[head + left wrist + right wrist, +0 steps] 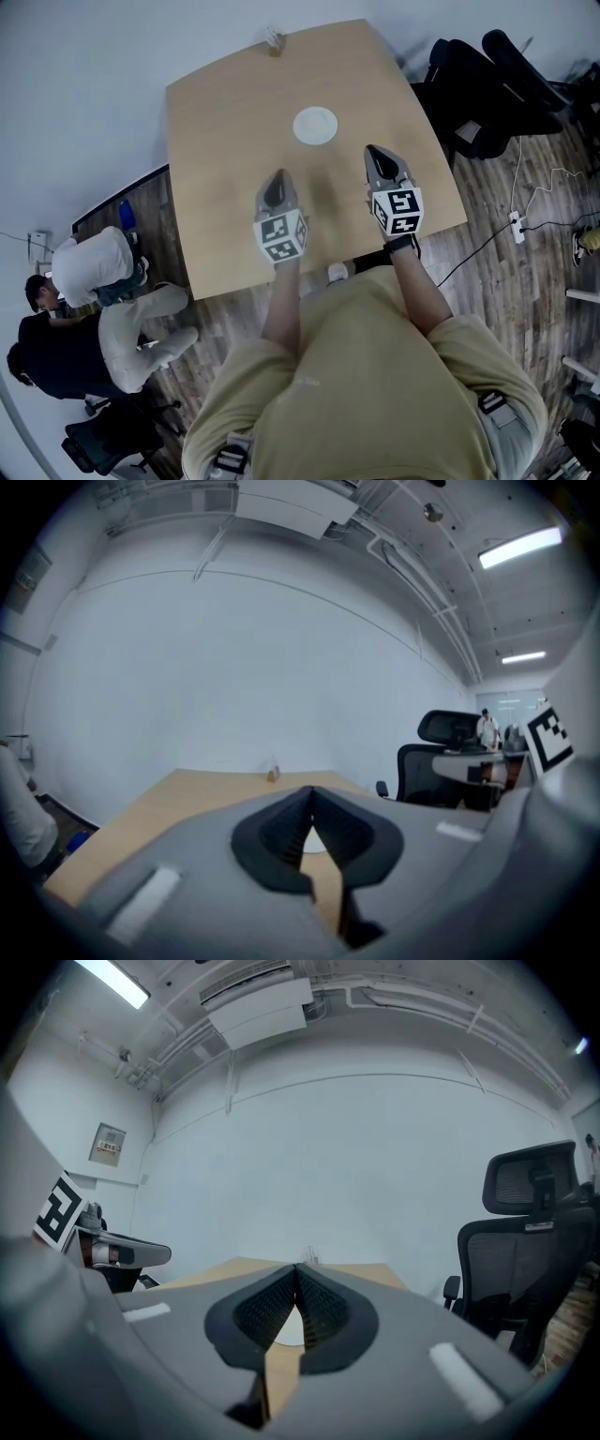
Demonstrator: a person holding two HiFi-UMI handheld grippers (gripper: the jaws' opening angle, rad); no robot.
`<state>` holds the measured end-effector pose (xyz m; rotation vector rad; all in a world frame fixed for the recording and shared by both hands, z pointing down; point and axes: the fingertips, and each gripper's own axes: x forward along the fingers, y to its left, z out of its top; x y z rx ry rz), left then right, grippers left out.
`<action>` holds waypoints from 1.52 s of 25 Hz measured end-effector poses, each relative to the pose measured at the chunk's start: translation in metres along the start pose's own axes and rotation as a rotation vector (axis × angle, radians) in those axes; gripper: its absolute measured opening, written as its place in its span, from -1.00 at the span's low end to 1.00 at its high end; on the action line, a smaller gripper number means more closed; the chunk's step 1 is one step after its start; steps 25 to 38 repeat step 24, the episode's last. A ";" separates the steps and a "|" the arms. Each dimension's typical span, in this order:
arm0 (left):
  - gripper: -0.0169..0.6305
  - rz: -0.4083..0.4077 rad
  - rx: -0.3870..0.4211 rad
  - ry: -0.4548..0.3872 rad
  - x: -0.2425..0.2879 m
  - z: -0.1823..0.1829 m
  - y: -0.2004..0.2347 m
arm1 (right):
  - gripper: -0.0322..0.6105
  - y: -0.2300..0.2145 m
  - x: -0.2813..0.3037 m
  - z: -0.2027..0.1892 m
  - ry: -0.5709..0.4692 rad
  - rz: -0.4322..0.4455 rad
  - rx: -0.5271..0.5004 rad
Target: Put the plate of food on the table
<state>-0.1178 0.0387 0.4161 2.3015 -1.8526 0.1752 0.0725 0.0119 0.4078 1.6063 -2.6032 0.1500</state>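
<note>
You are holding both tools over the near half of the light wooden table [225, 131], and neither one has anything in it. The left gripper [277, 178] has its dark ribbed jaws pressed together at the tips with nothing between them, and the right gripper [375, 155] is closed on empty air in the same way. The round white plate [315, 126] stands flat on the tabletop just beyond the two grippers, roughly between their lines of aim and clear of both. From your head view it looks bare; if there is food on it, it is too small to make out. A small upright object [274, 40] sits at the far edge of the table, well apart from the plate. Black office chairs [487, 103] stand off to your right. Judging by how things lie, the placing step looks done: the plate is on the table, well in from every edge, and nothing is gripping it. The next move probably only calls for drawing both grippers back toward you and keeping them high enough not to brush the rim. If you do mean to shift the plate, spread a pair of jaws first, because closed tips would only push it.
</note>
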 end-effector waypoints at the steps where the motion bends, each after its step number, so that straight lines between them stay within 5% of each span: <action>1: -0.94 0.000 -0.001 -0.001 0.000 0.000 -0.001 | -0.89 -0.001 -0.001 -0.001 0.001 -0.001 0.000; 38: -0.94 0.031 -0.035 -0.002 0.012 0.006 -0.006 | -0.89 -0.014 0.006 0.004 0.016 0.035 -0.022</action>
